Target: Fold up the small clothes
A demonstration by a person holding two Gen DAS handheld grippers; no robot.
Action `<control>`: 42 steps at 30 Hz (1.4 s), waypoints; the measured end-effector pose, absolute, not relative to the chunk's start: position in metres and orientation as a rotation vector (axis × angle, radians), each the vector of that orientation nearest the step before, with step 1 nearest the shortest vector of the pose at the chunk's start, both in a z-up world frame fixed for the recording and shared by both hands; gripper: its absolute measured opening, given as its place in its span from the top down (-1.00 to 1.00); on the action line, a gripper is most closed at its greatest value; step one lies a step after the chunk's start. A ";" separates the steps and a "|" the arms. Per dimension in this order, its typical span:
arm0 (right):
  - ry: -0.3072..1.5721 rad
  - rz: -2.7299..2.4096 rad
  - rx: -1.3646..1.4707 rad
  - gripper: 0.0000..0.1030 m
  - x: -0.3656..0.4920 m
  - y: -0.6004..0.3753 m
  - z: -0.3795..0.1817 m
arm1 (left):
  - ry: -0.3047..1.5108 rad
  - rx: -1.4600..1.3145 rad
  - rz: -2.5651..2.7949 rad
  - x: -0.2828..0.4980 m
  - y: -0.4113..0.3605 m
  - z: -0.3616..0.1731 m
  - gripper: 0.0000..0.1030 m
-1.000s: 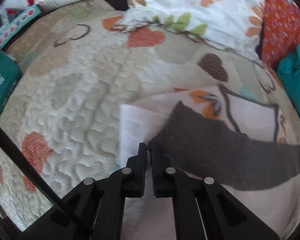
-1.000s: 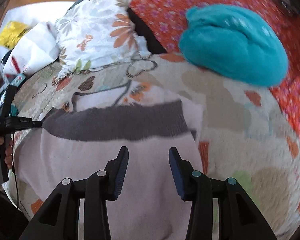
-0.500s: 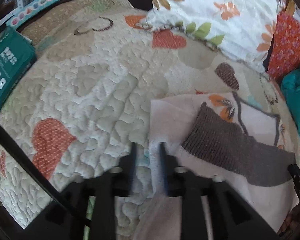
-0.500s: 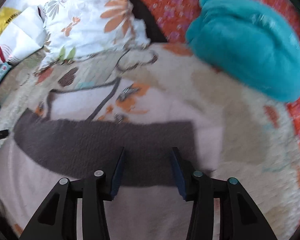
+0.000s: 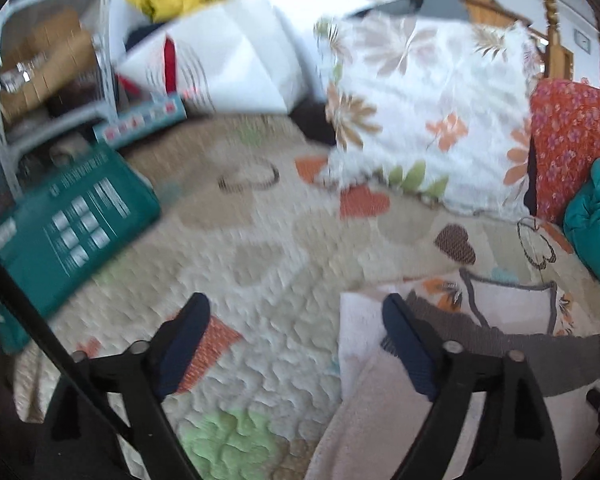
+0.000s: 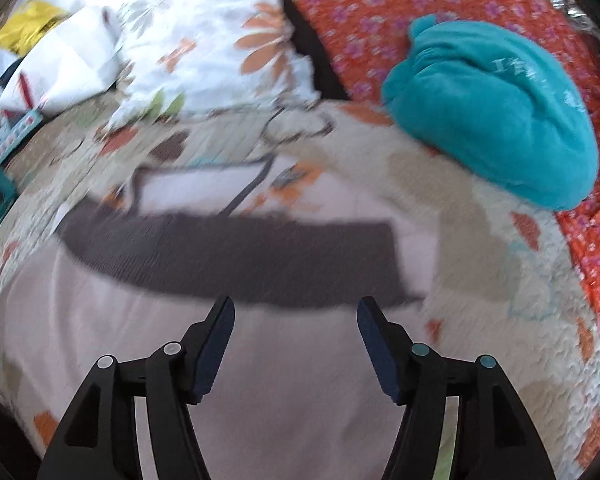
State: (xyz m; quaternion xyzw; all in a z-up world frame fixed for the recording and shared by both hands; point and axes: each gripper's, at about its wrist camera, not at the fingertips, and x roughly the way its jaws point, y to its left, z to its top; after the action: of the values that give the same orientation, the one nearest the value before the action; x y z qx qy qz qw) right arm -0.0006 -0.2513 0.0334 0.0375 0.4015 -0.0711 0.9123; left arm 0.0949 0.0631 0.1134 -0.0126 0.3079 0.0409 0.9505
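A small pale pink garment (image 6: pixel 260 380) with a dark grey waistband (image 6: pixel 236 256) lies folded over on the patterned quilt (image 5: pixel 260 264). In the left wrist view the garment (image 5: pixel 364 400) sits at the lower right, its grey band (image 5: pixel 540 356) running to the right. My left gripper (image 5: pixel 296 336) is open and empty, above the quilt at the garment's left edge. My right gripper (image 6: pixel 296 320) is open and empty, hovering over the pink cloth just below the grey band.
A teal towel bundle (image 6: pixel 496 128) lies at the right on an orange floral cover (image 6: pixel 400 12). A white flowered pillow (image 5: pixel 428 112) is at the back. A green box (image 5: pixel 64 236), a white bag (image 5: pixel 220 64) and a shelf (image 5: pixel 48 64) stand at the left.
My left gripper let go of the garment's edge, opened wide and lifted back to the left. My right gripper stayed open and moved forward over the garment towards the grey band.
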 end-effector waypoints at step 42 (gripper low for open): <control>0.837 -0.144 0.046 -0.99 -0.018 -0.205 -0.008 | 1.025 -0.336 -0.097 0.116 0.087 0.035 -0.90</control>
State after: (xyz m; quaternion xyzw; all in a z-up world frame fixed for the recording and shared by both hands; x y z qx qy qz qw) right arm -0.0181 -0.2050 -0.0083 0.0221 0.4062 -0.0697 0.9109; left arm 0.1158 0.0866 0.0345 -0.1599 0.4879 -0.0460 0.8569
